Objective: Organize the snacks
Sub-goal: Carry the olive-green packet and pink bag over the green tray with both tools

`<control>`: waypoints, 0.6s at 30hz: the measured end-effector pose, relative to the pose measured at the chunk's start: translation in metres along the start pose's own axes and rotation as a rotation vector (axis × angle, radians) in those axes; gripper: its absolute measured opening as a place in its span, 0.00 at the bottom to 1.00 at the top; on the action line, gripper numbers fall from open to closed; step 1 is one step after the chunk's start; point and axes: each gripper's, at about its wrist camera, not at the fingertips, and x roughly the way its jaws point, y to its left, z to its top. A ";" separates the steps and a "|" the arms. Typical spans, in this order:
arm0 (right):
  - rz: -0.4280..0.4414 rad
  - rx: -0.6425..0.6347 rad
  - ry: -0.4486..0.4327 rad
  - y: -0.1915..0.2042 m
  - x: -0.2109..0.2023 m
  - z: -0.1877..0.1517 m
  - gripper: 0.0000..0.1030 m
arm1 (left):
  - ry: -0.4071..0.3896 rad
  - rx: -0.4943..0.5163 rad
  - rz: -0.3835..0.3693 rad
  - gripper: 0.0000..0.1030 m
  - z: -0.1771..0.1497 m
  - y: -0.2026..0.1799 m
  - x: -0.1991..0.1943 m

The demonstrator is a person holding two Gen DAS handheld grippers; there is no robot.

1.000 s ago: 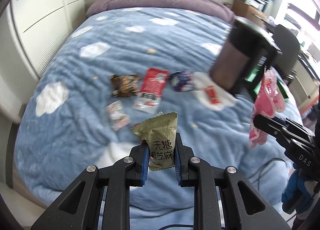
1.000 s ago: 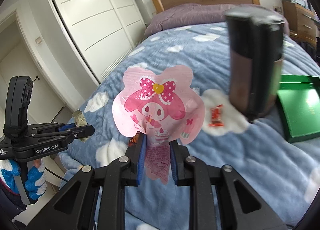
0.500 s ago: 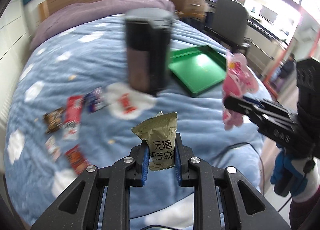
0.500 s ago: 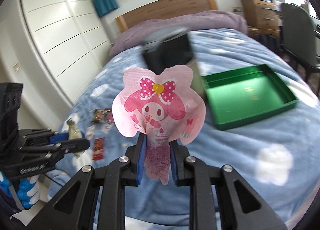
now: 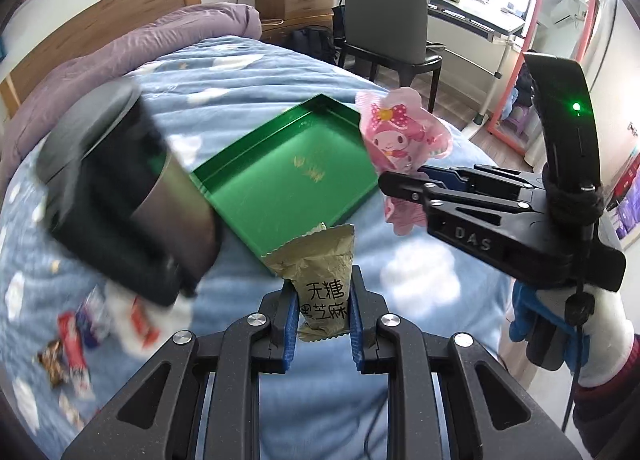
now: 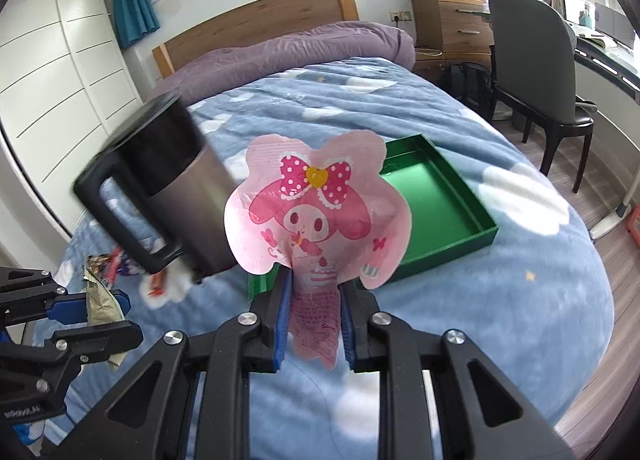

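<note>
My left gripper point(image 5: 323, 324) is shut on an olive-gold snack packet point(image 5: 320, 280) with black characters, held upright over the blue cloud bedspread. My right gripper point(image 6: 314, 320) is shut on a pink cartoon-rabbit pouch point(image 6: 318, 212). In the left wrist view that pink pouch point(image 5: 402, 140) hangs at the near right corner of an empty green tray point(image 5: 280, 176). The right gripper point(image 5: 404, 184) shows there from the side. From the right wrist the green tray point(image 6: 444, 212) lies just behind the pouch. The left gripper point(image 6: 96, 300) with the olive packet point(image 6: 100, 300) is low on the left.
A blurred steel mug with black handle point(image 6: 160, 184) stands left of the tray. Several loose snack packets point(image 5: 76, 332) lie on the bed further left. A grey chair point(image 5: 384, 24), a desk and wooden drawers point(image 6: 452, 20) stand beyond the bed's right side.
Both grippers swept right across the bed with their packets. The green tray came into view and now lies right ahead. The loose snacks slid off to the left.
</note>
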 end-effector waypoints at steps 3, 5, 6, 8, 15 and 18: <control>-0.025 0.006 0.010 -0.023 0.029 0.023 0.38 | 0.014 -0.017 0.007 0.17 0.026 0.005 0.035; -0.041 0.006 0.024 -0.040 0.053 0.039 0.38 | 0.032 -0.037 0.009 0.17 0.042 0.011 0.061; -0.048 0.004 0.034 -0.048 0.068 0.047 0.38 | 0.037 -0.045 0.010 0.17 0.047 0.015 0.072; -0.059 -0.003 0.059 -0.060 0.093 0.060 0.38 | 0.053 -0.069 0.018 0.17 0.059 0.022 0.099; -0.072 -0.002 0.163 -0.095 0.174 0.095 0.39 | 0.114 -0.203 0.018 0.17 0.089 0.061 0.178; -0.088 -0.030 0.217 -0.102 0.201 0.103 0.39 | 0.133 -0.221 0.034 0.17 0.097 0.066 0.203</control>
